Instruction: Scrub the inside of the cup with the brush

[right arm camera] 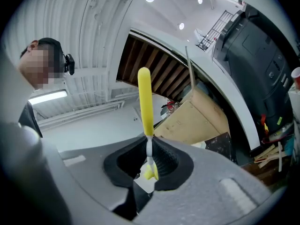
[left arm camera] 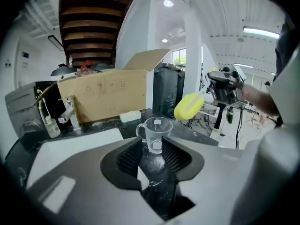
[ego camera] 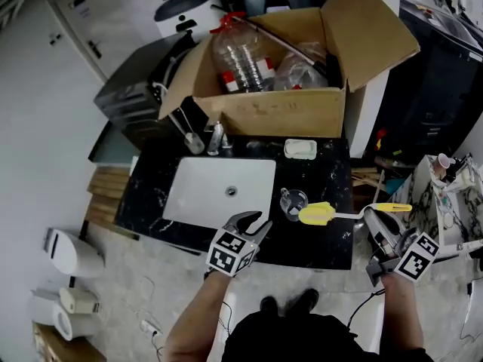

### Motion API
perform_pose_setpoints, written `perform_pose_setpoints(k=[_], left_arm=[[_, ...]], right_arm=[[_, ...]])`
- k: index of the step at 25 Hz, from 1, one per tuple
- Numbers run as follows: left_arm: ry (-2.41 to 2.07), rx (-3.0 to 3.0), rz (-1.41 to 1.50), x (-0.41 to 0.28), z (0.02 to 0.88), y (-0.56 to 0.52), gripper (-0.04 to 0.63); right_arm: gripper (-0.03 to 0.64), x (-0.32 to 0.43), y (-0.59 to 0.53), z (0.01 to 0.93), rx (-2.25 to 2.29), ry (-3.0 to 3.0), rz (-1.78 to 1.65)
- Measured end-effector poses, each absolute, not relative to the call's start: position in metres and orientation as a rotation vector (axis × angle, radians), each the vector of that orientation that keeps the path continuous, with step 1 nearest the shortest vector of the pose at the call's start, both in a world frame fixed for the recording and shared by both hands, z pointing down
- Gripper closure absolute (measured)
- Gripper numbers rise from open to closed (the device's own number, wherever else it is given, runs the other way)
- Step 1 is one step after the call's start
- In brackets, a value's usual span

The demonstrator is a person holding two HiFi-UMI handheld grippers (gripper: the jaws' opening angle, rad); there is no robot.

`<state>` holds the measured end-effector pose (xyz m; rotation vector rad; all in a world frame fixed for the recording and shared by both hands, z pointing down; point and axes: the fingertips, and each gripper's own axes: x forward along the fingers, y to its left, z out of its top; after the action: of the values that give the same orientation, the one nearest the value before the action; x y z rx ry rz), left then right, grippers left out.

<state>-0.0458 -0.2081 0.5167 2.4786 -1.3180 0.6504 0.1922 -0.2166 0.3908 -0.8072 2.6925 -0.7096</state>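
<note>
The clear cup (ego camera: 293, 202) (left arm camera: 155, 132) stands upright on the black counter (ego camera: 324, 172), just right of the white sink (ego camera: 219, 191). The brush (ego camera: 317, 214) (left arm camera: 188, 106) (right arm camera: 145, 102) hangs in the air with its yellow sponge head just beside the cup's rim, outside it. The right gripper (ego camera: 376, 219) (right arm camera: 150, 158) is clamped on the brush's thin white stem. The left gripper (ego camera: 254, 221) (left arm camera: 153, 149) is near the cup, at the sink's corner. Its jaws are narrowly apart and grip nothing. A cardboard box (ego camera: 287, 111) stands behind the sink.
</note>
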Motion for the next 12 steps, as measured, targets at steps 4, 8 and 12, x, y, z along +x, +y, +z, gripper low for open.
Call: perform_pose_setpoints(k=[4, 8, 12], left_arm=[[-1.462, 2.503, 0.627, -0.076, 0.489, -0.191, 0.501], [-1.606, 2.495, 0.545, -0.111, 0.463, -0.171, 0.531], [-1.638, 2.510, 0.439, -0.135, 0.447, -0.144, 0.561]], right_arm=[[0.578, 0.161, -0.203, 0.379, -0.783, 2.728, -0.662], [0.577, 0.132, -0.180, 0.372, -0.798, 2.761, -0.628], [0.577, 0.110, -0.152, 0.368, -0.852, 2.783, -0.598]])
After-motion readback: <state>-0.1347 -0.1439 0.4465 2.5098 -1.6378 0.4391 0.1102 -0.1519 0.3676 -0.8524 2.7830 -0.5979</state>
